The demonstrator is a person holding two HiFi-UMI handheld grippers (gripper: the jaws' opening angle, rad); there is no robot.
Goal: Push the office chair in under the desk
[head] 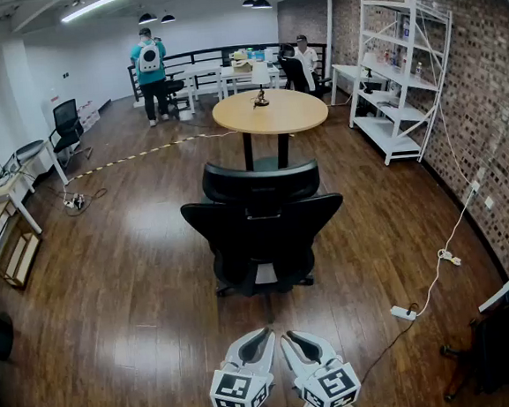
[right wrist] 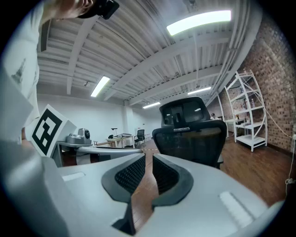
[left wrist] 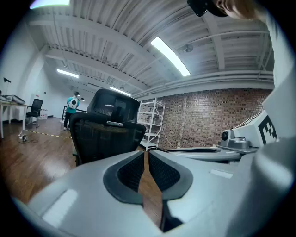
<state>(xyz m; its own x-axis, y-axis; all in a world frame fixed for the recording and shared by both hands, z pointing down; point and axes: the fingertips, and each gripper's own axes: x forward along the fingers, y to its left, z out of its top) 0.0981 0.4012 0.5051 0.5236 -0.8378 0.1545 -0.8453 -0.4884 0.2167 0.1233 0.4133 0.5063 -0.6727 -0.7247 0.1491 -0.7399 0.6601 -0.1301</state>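
Observation:
A black office chair (head: 261,229) stands on the wood floor with its back and headrest toward me. Beyond it is a round wooden desk (head: 270,113) on a dark pedestal, with a gap of floor between the two. My left gripper (head: 262,335) and right gripper (head: 290,337) hang side by side at the bottom of the head view, short of the chair and not touching it. Both are shut with nothing between their jaws. In the left gripper view the chair (left wrist: 106,127) rises past the closed left gripper (left wrist: 144,153). In the right gripper view the chair (right wrist: 190,134) stands ahead of the right gripper (right wrist: 149,158).
A white shelf rack (head: 398,70) stands against the brick wall on the right. A power strip and cable (head: 404,312) lie on the floor to the right of the chair. A small desk (head: 13,179) and another chair (head: 68,126) are at the left. Two people (head: 149,66) stand far back.

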